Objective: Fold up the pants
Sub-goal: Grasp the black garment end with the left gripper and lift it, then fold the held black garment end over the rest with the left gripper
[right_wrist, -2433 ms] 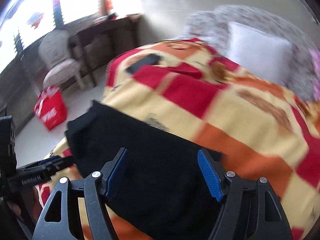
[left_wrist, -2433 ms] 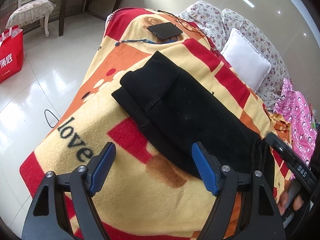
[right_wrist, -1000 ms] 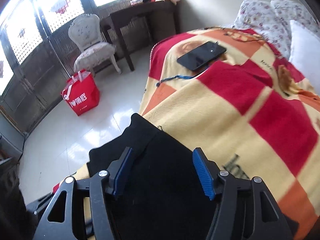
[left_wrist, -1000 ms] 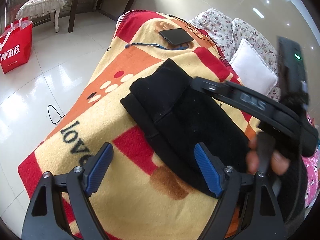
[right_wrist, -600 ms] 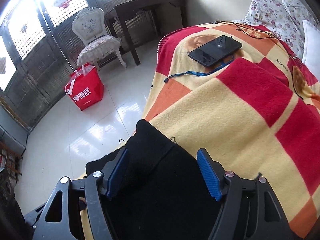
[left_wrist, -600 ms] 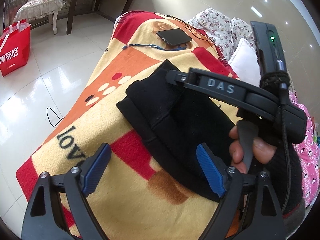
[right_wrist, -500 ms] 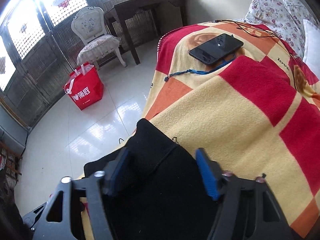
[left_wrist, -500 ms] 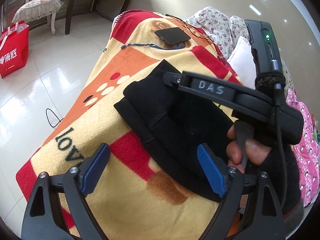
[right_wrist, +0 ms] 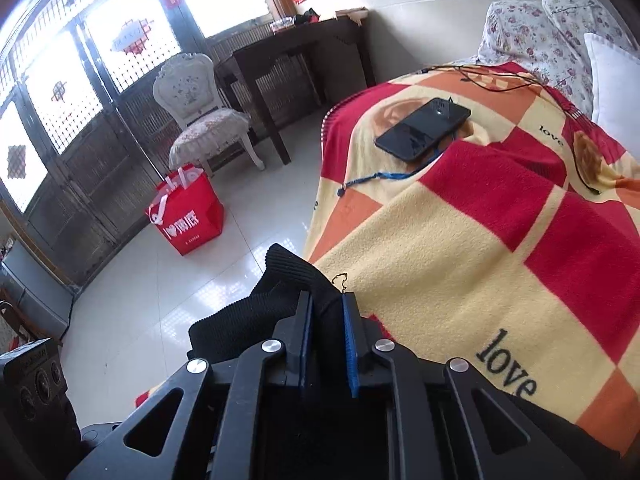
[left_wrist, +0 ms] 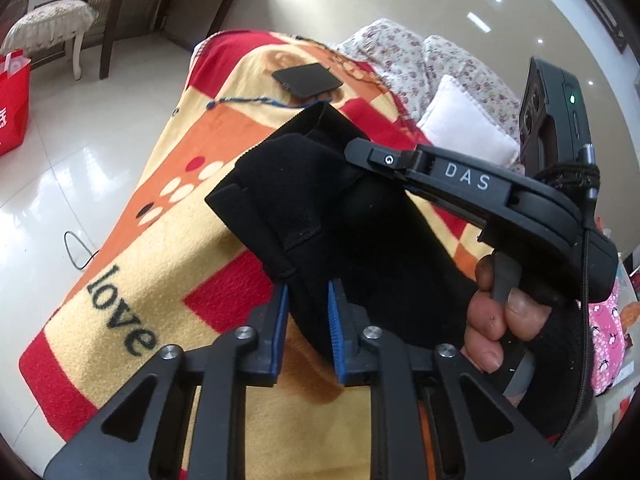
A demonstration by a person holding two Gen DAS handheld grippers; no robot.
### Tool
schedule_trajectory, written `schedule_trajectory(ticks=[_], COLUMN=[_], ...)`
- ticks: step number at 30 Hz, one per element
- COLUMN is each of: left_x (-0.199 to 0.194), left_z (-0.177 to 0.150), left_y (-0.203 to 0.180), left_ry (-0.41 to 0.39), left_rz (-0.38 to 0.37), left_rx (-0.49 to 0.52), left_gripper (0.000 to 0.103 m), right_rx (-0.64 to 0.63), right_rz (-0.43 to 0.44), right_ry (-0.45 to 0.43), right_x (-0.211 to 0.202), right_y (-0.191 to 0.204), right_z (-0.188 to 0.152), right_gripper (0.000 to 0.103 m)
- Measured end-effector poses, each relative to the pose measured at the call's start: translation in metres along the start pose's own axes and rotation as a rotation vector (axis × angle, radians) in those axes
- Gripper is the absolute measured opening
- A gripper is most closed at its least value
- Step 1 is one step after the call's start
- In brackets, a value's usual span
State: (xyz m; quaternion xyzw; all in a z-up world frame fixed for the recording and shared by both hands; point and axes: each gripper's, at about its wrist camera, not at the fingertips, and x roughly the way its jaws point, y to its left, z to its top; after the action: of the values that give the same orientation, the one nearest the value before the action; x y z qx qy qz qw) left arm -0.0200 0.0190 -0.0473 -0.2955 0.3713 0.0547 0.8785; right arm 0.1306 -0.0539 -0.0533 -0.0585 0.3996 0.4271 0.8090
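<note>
Both grippers' jaws, wide apart a moment ago, have just been closing and are now pinching the black pants (left_wrist: pixel 320 216), left gripper (left_wrist: pixel 307 320) and right gripper (right_wrist: pixel 326 332) lifting its edge off the blanket (left_wrist: pixel 168 280).

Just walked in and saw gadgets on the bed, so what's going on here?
A person is folding black pants on a red and yellow blanket with tongs in each hand. The jaws of both have just been closing, with cloth between them: the left tongs pinch the near edge, the right tongs pinch the ribbed end, which is lifted. A phone lies further up the blanket.
</note>
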Motion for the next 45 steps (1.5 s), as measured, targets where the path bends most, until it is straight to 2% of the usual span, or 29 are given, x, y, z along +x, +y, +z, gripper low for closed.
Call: schedule_trajectory(ticks=[8, 16, 20, 23, 24, 27, 30, 32, 34, 38, 40, 41, 44, 45], left_x=[-0.013, -0.031, -0.028, -0.019, -0.014, 0.009, 0.02, 0.018, 0.011, -0.006, -0.017, -0.024, -0.047, -0.056], left_z=[0.001, -0.012, -0.029, -0.046, -0.053, -0.068, -0.071, -0.068, -0.066, -0.072, -0.077, -0.077, -0.075, -0.071], left_y=[-0.015, -0.05, -0.072, -0.09, -0.097, -0.111, -0.11, -0.108, -0.108, -0.104, -0.1, -0.096, -0.08, -0.074], left_ry=[-0.033, -0.057, -0.019, 0.038, 0.062, 0.125, 0.158, 0.149, 0.138, 0.125, 0.133, 0.134, 0.106, 0.087], left_rz=[-0.028, -0.079, -0.116, -0.154, -0.159, -0.157, -0.143, -0.14, -0.136, -0.135, -0.135, -0.136, -0.129, -0.119], left_rx=[0.047, 0.181, 0.269, 0.349, 0.384, 0.441, 0.437, 0.441, 0.453, 0.494, 0.514, 0.52, 0.518, 0.516], left_gripper=[0.013, 0.013, 0.013, 0.013, 0.013, 0.014, 0.013, 0.013, 0.014, 0.018, 0.021, 0.023, 0.033, 0.035], right_rx=[0.037, 0.099, 0.14, 0.21, 0.241, 0.346, 0.447, 0.429, 0.419, 0.469, 0.5, 0.521, 0.558, 0.566], right_rz=[0.032, 0.02, 0.011, -0.022, -0.044, -0.158, -0.166, -0.169, -0.159, -0.045, 0.029, 0.069, 0.183, 0.194], right_ry=[-0.071, -0.152, -0.199, -0.215, -0.215, -0.216, -0.22, -0.23, -0.239, -0.267, -0.277, -0.277, -0.222, -0.215], right_x=[-0.038, -0.086, -0.12, -0.141, -0.147, -0.162, -0.177, -0.186, -0.192, -0.198, -0.194, -0.191, -0.174, -0.17], right_y=[-0.006, -0.025, -0.039, -0.058, -0.067, -0.096, -0.117, -0.114, -0.11, -0.102, -0.097, -0.094, -0.081, -0.078], right_z=[-0.002, -0.018, -0.039, -0.062, -0.073, -0.098, -0.121, -0.127, -0.129, -0.129, -0.125, -0.125, -0.121, -0.121], right_gripper=[0.013, 0.012, 0.012, 0.011, 0.002, 0.008, 0.01, 0.021, 0.05, 0.056, 0.07, 0.073, 0.074, 0.075])
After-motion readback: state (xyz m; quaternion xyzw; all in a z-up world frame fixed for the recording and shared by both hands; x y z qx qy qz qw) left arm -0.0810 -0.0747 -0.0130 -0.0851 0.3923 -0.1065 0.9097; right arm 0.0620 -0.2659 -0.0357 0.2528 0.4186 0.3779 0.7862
